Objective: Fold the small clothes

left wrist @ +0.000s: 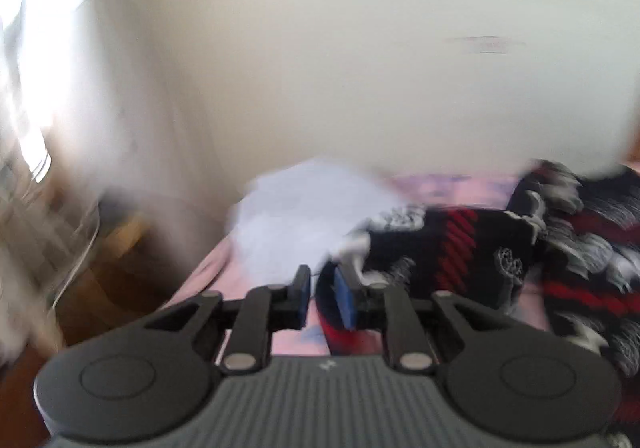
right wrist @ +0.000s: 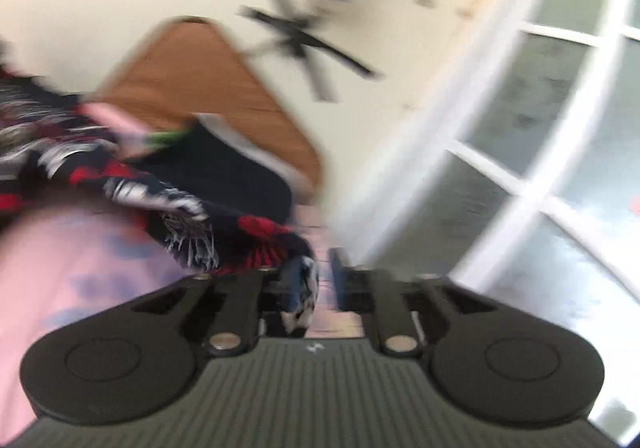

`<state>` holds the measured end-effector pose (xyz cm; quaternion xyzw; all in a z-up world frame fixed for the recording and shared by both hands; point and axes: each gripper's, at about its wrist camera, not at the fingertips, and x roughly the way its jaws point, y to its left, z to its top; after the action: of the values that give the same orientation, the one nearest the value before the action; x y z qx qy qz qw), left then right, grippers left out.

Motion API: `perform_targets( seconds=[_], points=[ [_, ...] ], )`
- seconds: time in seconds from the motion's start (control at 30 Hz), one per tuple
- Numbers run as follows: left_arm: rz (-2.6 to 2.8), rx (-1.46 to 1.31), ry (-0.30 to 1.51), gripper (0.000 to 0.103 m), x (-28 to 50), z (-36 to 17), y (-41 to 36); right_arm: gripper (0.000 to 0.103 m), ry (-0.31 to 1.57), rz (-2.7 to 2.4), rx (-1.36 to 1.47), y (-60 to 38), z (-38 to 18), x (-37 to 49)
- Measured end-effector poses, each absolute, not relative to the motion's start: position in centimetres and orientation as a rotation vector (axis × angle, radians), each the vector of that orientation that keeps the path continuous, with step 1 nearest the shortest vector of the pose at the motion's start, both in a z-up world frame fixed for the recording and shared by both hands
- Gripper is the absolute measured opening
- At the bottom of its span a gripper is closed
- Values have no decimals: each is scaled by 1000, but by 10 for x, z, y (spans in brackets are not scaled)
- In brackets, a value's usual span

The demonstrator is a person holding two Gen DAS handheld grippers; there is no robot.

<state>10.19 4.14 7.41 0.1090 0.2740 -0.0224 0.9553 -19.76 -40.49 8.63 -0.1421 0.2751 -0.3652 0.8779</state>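
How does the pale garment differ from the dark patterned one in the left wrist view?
The pale garment is plain whitish-blue; the patterned garment is black with red and white. The pale garment lies farther left; the patterned garment spreads right, beyond the frame. Both rest on the pink sheet.

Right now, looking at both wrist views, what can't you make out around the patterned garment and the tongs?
- Left wrist view: motion blur smears the patterned garment; what kind of garment it is is unclear.
- Left wrist view: the left tongs stand narrow with a dark hem between them; blur hides whether the pads press it.
- Right wrist view: cloth covers one finger of the right tongs; grip unclear.
- Right wrist view: the dark garment behind is blurred.
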Motion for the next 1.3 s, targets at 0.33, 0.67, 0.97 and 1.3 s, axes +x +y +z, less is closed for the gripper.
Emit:
perform_targets(
  seconds=[0.33,0.67,0.97,1.3],
  points=[
    [-650,153,775,49,-15,31,43,74,569,-47,-21,-279,79,-253],
    [-733,201,816,9,-51,-6,7,20,680,37,145,-262,35,-258],
    [-734,72,838,9,-88,40,107,10,674,-33,72,-270,88,-291],
    [-605,-68,786,31,-74,25,133,54,679,-75,34,-295,100,-270]
  ],
)
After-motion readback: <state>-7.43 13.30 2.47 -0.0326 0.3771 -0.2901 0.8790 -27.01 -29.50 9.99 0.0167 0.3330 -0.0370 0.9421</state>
